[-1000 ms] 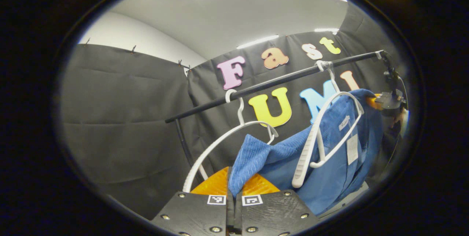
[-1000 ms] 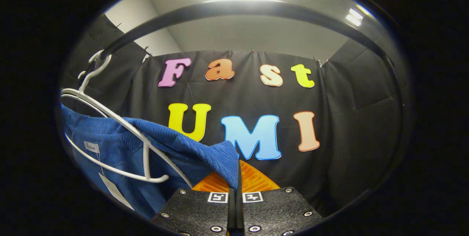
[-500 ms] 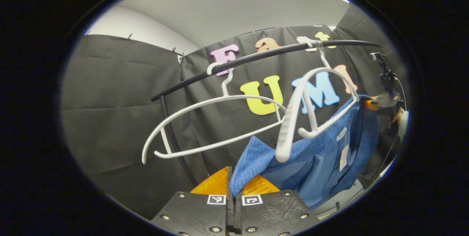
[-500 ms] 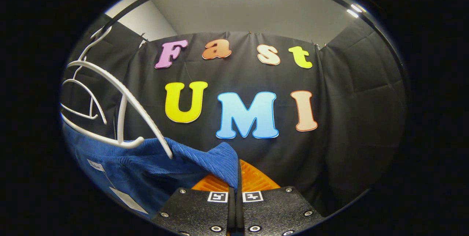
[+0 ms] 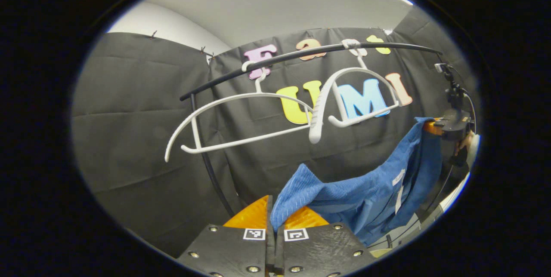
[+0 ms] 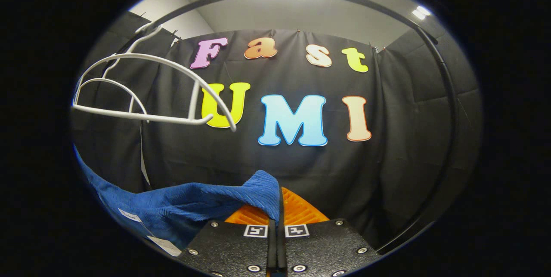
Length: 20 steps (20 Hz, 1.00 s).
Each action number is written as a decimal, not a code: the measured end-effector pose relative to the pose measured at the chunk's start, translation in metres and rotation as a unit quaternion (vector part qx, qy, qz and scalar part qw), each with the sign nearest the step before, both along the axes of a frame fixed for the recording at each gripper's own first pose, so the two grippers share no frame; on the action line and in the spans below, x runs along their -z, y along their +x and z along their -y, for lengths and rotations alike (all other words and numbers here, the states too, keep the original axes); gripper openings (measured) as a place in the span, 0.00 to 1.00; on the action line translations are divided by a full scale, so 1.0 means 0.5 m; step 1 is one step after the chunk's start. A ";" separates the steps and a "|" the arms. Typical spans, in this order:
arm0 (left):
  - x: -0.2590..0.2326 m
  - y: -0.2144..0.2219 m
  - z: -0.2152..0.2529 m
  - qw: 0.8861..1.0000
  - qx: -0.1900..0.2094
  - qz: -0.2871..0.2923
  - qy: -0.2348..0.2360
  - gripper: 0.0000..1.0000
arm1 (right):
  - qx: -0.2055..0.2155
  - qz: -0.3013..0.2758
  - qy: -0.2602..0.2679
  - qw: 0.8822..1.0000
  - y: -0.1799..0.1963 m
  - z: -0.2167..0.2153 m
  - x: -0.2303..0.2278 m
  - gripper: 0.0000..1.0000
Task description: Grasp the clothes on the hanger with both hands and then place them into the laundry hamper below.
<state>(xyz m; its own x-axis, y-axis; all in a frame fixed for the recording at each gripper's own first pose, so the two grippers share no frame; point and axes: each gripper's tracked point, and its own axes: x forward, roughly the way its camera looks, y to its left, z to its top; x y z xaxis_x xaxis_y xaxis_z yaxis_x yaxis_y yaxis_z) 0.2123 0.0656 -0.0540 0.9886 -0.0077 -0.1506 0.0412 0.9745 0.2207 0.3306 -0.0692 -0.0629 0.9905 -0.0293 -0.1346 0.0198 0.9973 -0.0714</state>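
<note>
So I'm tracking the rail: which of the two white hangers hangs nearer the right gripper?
In the left gripper view, the narrower-looking hanger, turned nearly edge-on, hangs farther along the rail toward the right gripper; the wide hanger doesn't.

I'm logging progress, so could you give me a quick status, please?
Both grippers, left and right, shut on shirt. Shirt clear below hangers. Nothing in the way.

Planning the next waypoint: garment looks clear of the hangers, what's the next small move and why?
Probably lower both together. The blue garment hangs below the two white hangers, free of them, stretched between the left hand-held gripper and the right hand-held gripper, each pinching a corner. The hamper isn't in sight, so descend gently.
</note>
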 end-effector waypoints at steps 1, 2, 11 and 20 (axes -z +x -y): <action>-0.004 -0.014 0.006 1.000 0.006 0.000 0.001 0.01 | -0.001 -0.003 0.005 1.000 -0.015 -0.004 0.002 0.00; -0.004 -0.017 0.017 1.000 0.010 0.002 0.001 0.01 | -0.001 -0.006 0.010 1.000 -0.027 -0.009 0.003 0.00; -0.068 -0.137 0.089 0.997 0.077 0.024 -0.021 0.01 | -0.028 0.021 0.032 0.999 -0.145 -0.089 -0.068 0.00; -0.129 -0.223 0.177 0.988 0.139 0.050 -0.056 0.01 | -0.078 0.026 0.011 0.997 -0.255 -0.188 -0.107 0.01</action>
